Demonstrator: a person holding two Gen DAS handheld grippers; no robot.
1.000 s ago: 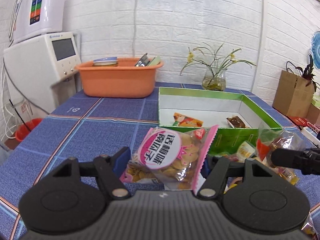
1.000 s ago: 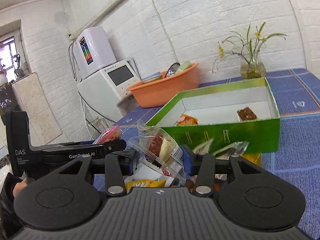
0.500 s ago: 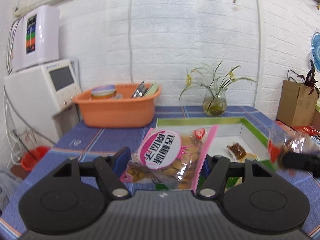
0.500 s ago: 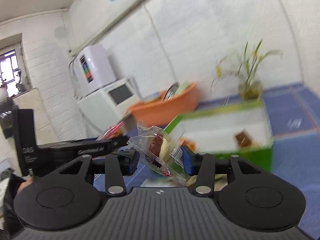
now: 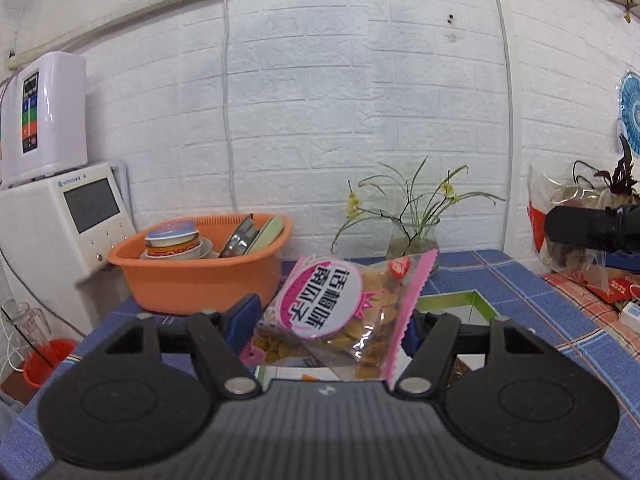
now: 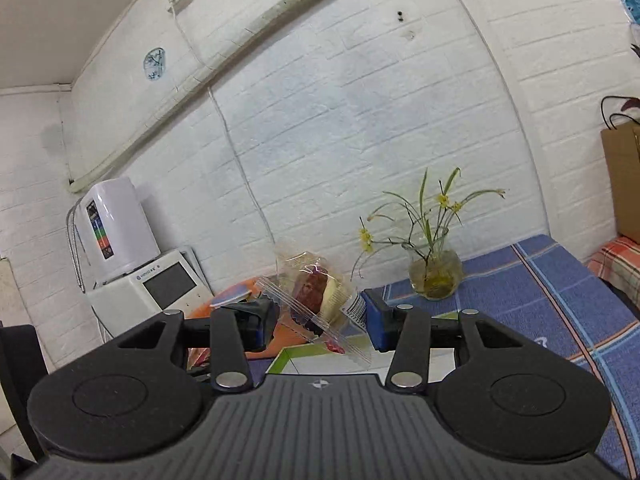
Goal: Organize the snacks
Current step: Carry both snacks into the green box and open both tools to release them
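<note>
Both the left gripper (image 5: 330, 322) and the right gripper (image 6: 320, 320) show a black ribbed housing, two round black discs, angled black linkage arms with silver pivot screws, a small white emblem at centre, and blue fingertip pads (image 6: 376, 322).

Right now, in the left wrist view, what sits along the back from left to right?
White appliance → orange basin → pink biscuit bag → flower vase → clear snack bag.
</note>
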